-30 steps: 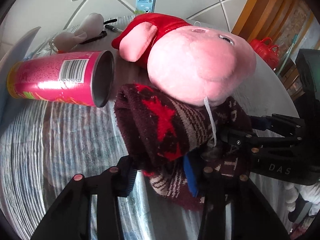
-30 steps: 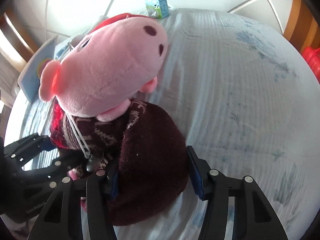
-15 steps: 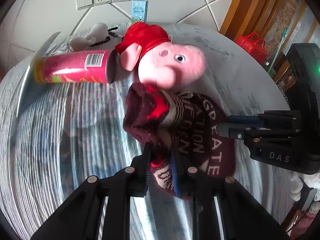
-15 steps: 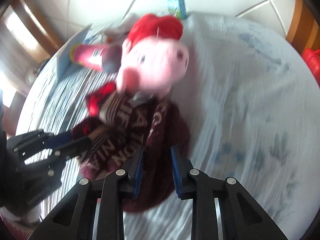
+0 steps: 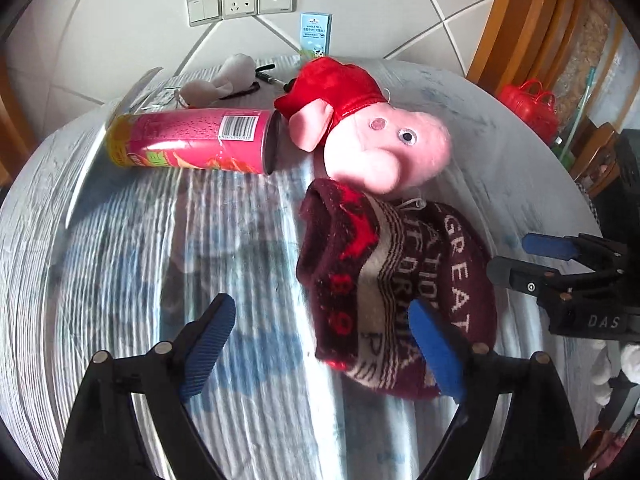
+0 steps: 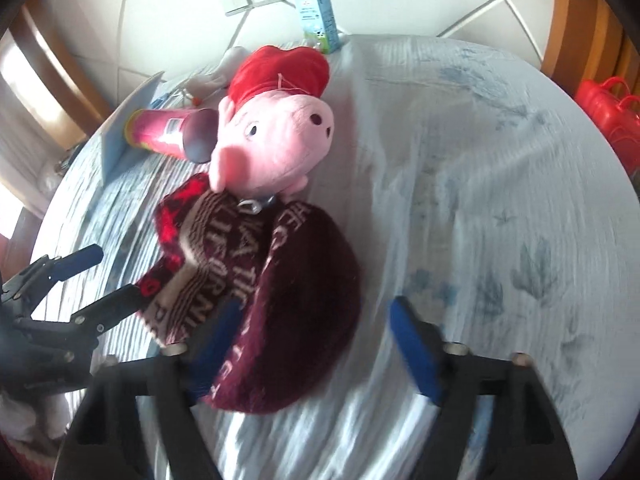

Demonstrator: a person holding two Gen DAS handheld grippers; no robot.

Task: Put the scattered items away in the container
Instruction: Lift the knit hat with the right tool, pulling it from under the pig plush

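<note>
A maroon knit hat [image 5: 396, 284] with white lettering lies on the pale blue cloth, also in the right wrist view [image 6: 256, 284]. A pink pig plush with a red cap [image 5: 380, 148] rests against its far edge and also shows in the right wrist view [image 6: 276, 148]. A pink snack can [image 5: 192, 140] lies on its side to the left, its open mouth toward the plush. My left gripper [image 5: 320, 340] is open, its right finger over the hat's near edge. My right gripper [image 6: 312, 344] is open and empty, its left finger at the hat's near edge.
A small milk carton [image 5: 315, 36] stands at the wall under the sockets. A grey plush [image 5: 218, 82] and dark pens [image 5: 256, 86] lie at the back left. A red basket [image 5: 528, 110] sits off the table's right. The cloth-covered round table [image 6: 500, 200] spreads to the right.
Both grippers were shut on the hat half a second ago and have opened and let it go. Both have pulled back; the hat lies flat below the plush.
</note>
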